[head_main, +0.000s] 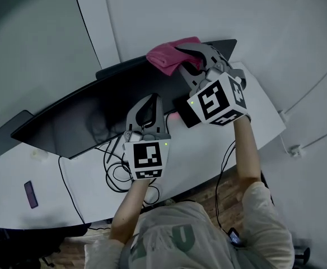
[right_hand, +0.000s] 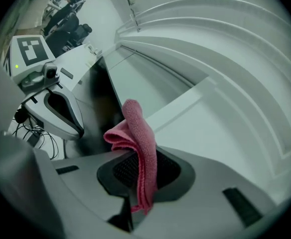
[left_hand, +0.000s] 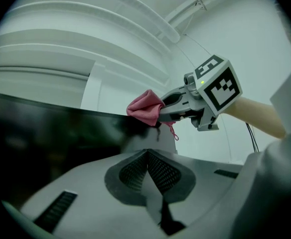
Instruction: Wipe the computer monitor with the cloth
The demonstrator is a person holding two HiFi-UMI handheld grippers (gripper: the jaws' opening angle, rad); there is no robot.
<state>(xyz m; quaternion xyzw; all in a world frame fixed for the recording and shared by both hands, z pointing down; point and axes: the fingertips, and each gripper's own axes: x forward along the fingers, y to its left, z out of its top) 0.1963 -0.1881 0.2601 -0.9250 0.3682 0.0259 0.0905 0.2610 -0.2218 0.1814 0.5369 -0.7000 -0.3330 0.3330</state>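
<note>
The pink cloth (head_main: 168, 54) rests against the top edge of the wide dark monitor (head_main: 79, 122) near its right end. My right gripper (head_main: 183, 55) is shut on it. In the right gripper view the cloth (right_hand: 141, 148) hangs folded between the jaws of that gripper (right_hand: 138, 159), with the monitor (right_hand: 99, 96) beyond. My left gripper (head_main: 150, 98) hovers lower, in front of the screen's middle, shut with nothing in it. Its own view has the closed jaws of the left gripper (left_hand: 148, 156), the monitor (left_hand: 46, 133), the cloth (left_hand: 145, 107) and the right gripper (left_hand: 164, 108).
The monitor stands on a white desk (head_main: 208, 156) against a white wall. Black cables (head_main: 116, 172) lie tangled below the screen, and a small purple object (head_main: 31, 194) is at the desk's left. A second dark screen edge (head_main: 1, 136) shows at far left.
</note>
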